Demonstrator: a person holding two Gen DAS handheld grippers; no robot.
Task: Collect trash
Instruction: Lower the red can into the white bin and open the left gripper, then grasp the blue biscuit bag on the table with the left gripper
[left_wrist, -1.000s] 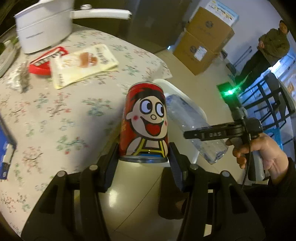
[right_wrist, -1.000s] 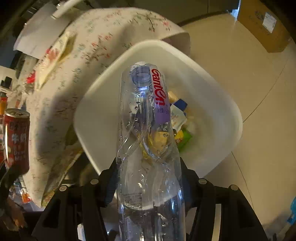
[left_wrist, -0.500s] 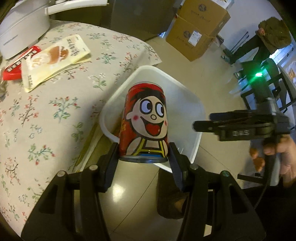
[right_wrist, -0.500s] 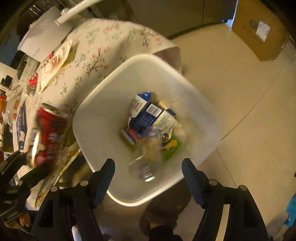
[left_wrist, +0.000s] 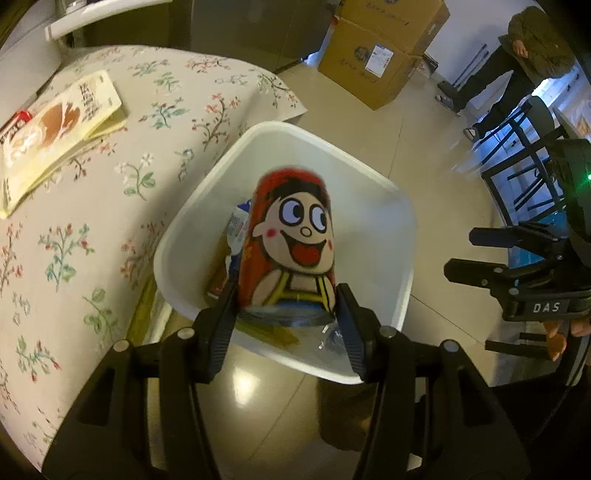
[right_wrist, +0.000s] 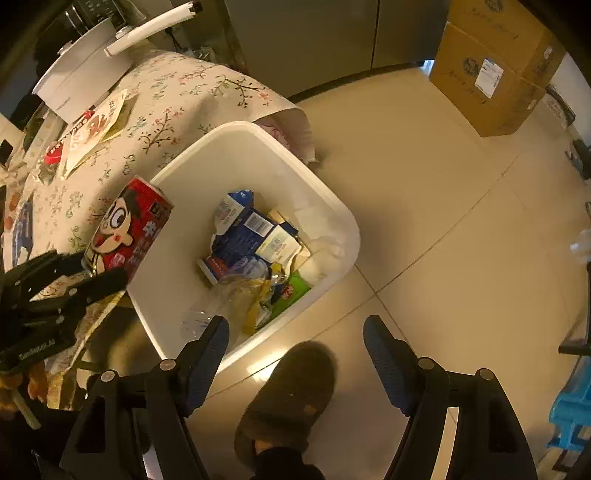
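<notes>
My left gripper (left_wrist: 286, 314) is shut on a red cartoon-face can (left_wrist: 291, 243) and holds it tilted over the white trash bin (left_wrist: 391, 206). The can also shows in the right wrist view (right_wrist: 127, 232), at the bin's left rim (right_wrist: 258, 129). My right gripper (right_wrist: 295, 343) is open and empty above the floor by the bin's near corner. It shows at the right in the left wrist view (left_wrist: 476, 251). A clear plastic bottle (right_wrist: 221, 295) lies in the bin among cartons and wrappers (right_wrist: 251, 236).
A table with a floral cloth (left_wrist: 92, 221) stands left of the bin and carries a yellow snack packet (left_wrist: 62, 122) and a red wrapper (right_wrist: 59, 147). Cardboard boxes (right_wrist: 491, 70) stand on the floor behind. A slippered foot (right_wrist: 291, 398) is near the bin. A person (left_wrist: 517, 55) stands far right.
My right gripper opened and the clear bottle fell into the bin. My left gripper carried the can from over the table's edge to above the bin and tilted it.
</notes>
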